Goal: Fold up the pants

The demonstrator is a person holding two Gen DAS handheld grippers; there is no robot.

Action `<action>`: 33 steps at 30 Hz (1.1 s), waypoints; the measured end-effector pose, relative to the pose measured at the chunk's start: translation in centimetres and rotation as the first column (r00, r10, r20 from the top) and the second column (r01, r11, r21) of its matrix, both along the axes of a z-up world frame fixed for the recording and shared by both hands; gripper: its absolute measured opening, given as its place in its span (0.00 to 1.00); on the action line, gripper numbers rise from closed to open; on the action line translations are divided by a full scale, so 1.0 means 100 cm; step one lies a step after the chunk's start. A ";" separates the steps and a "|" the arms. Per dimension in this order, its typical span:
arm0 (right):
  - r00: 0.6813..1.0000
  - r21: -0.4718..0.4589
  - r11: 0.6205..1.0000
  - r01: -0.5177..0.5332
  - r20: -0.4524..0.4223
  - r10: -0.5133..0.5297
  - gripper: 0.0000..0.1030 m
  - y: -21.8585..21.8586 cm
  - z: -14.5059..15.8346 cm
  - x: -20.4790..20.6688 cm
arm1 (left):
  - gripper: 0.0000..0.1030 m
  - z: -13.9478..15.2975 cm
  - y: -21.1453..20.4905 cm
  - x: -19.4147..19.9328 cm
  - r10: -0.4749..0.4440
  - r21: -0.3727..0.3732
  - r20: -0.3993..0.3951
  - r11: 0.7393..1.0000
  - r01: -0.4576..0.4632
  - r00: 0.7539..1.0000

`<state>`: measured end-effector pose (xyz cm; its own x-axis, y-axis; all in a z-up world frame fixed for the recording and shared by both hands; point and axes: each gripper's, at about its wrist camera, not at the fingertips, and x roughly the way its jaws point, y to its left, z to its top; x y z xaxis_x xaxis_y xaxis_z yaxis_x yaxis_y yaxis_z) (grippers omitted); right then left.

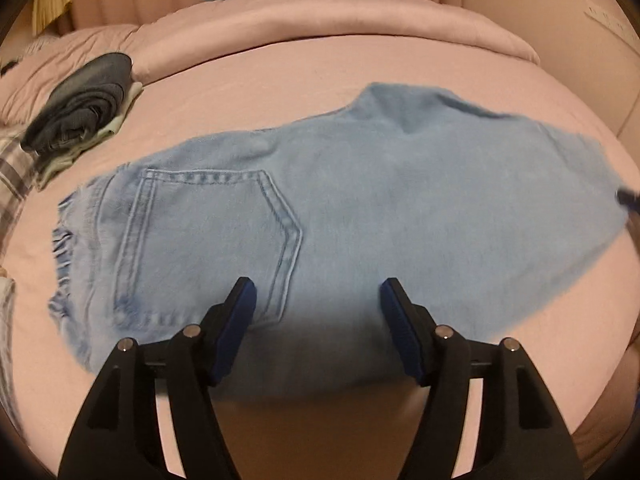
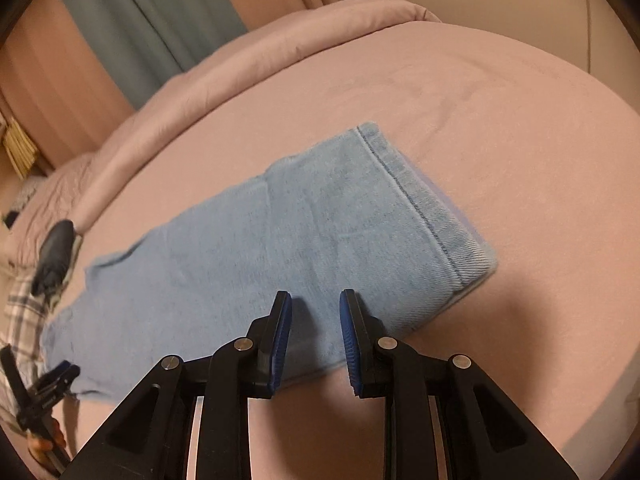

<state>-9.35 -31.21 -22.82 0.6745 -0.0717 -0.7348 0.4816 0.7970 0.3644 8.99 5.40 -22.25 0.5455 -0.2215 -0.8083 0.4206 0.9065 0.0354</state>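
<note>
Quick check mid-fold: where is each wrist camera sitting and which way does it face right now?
Left wrist: above the near edge of the jeans, facing the back pocket; open left gripper shows.
Right wrist: above the hem end, looking along the leg; open right gripper shows.
Shared: jeans, pink bed, dark folded clothes.

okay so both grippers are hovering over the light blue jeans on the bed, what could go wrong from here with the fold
1. Both the left gripper and the right gripper have open jaws above the jeans, gripping nothing; closing on one layer only could pull the halves apart.
2. The pink bedsheet is soft, so the jaws may pinch it too.
3. The frayed edge could snag.
</note>
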 end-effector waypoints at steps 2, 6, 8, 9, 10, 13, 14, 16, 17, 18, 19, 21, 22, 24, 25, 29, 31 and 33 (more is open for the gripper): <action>1.000 -0.037 0.999 -0.006 -0.023 0.005 0.26 0.008 0.011 0.007 | 0.64 0.009 0.011 -0.005 0.003 -0.044 -0.025 0.999 -0.004 1.000; 0.980 -0.035 0.980 -0.195 0.043 0.196 0.26 0.055 0.030 0.047 | 0.64 0.028 0.040 -0.008 0.066 -0.114 -0.004 0.991 -0.066 0.998; 0.951 -0.034 0.953 -0.302 0.054 0.303 0.26 0.083 0.034 0.075 | 0.64 0.035 0.053 0.001 0.110 -0.169 0.010 0.980 -0.107 0.994; 0.933 -0.030 0.934 -0.355 0.053 0.356 0.26 0.099 0.035 0.094 | 0.65 0.036 0.059 0.004 0.133 -0.184 0.012 0.974 -0.128 0.991; 0.915 -0.024 0.917 -0.399 0.047 0.400 0.26 0.114 0.036 0.112 | 0.65 0.037 0.068 0.009 0.167 -0.193 0.008 0.968 -0.162 0.986; 0.869 -0.035 0.871 -0.491 0.055 0.492 0.26 0.152 0.039 0.157 | 0.65 0.027 0.078 0.016 0.210 -0.175 -0.004 0.962 -0.208 0.978; 0.860 -0.034 0.862 -0.505 0.058 0.506 0.26 0.162 0.039 0.173 | 0.64 0.021 0.082 0.017 0.221 -0.162 -0.018 0.962 -0.221 0.975; 0.858 0.027 0.858 -0.514 0.052 0.512 0.26 0.167 0.033 0.198 | 0.63 0.013 0.087 0.017 0.207 -0.168 -0.024 0.964 -0.208 0.978; 0.865 0.054 0.863 -0.502 0.032 0.501 0.26 0.168 0.029 0.210 | 0.63 0.012 0.088 0.016 0.203 -0.166 -0.016 0.965 -0.203 0.979; 0.881 0.074 0.879 -0.472 0.001 0.473 0.26 0.165 0.021 0.227 | 0.63 0.011 0.087 0.013 0.198 -0.162 -0.004 0.967 -0.196 0.980; 0.888 0.093 0.885 -0.456 -0.023 0.460 0.26 0.157 0.012 0.233 | 0.63 0.011 0.088 0.012 0.197 -0.163 -0.001 0.967 -0.195 0.980; 0.899 0.116 0.895 -0.430 -0.037 0.436 0.16 0.149 0.003 0.239 | 0.63 0.008 0.090 0.013 0.200 -0.174 -0.006 0.965 -0.198 0.980; 0.910 0.133 0.905 -0.405 -0.036 0.412 0.11 0.143 0.003 0.238 | 0.63 0.008 0.091 0.013 0.200 -0.178 -0.006 0.964 -0.198 0.980; 0.922 0.191 0.906 -0.378 -0.011 0.387 0.11 0.132 0.007 0.230 | 0.63 0.008 0.091 0.015 0.198 -0.178 -0.006 0.964 -0.196 0.980; 0.923 0.190 0.906 -0.378 0.000 0.385 0.11 0.130 0.012 0.220 | 0.63 0.007 0.091 0.016 0.197 -0.176 -0.007 0.965 -0.195 0.980; 0.833 0.125 0.828 -0.547 -0.012 0.553 0.11 0.159 0.016 0.167 | 0.64 0.007 0.089 0.016 0.198 -0.167 -0.009 0.966 -0.196 0.980; 0.769 0.113 0.771 -0.626 -0.075 0.635 0.11 0.182 0.004 0.135 | 0.65 0.007 0.088 0.016 0.202 -0.163 -0.012 0.966 -0.201 0.979; 0.729 0.078 0.735 -0.673 -0.093 0.678 0.11 0.196 0.001 0.102 | 0.65 0.007 0.088 0.016 0.206 -0.163 -0.017 0.965 -0.206 0.978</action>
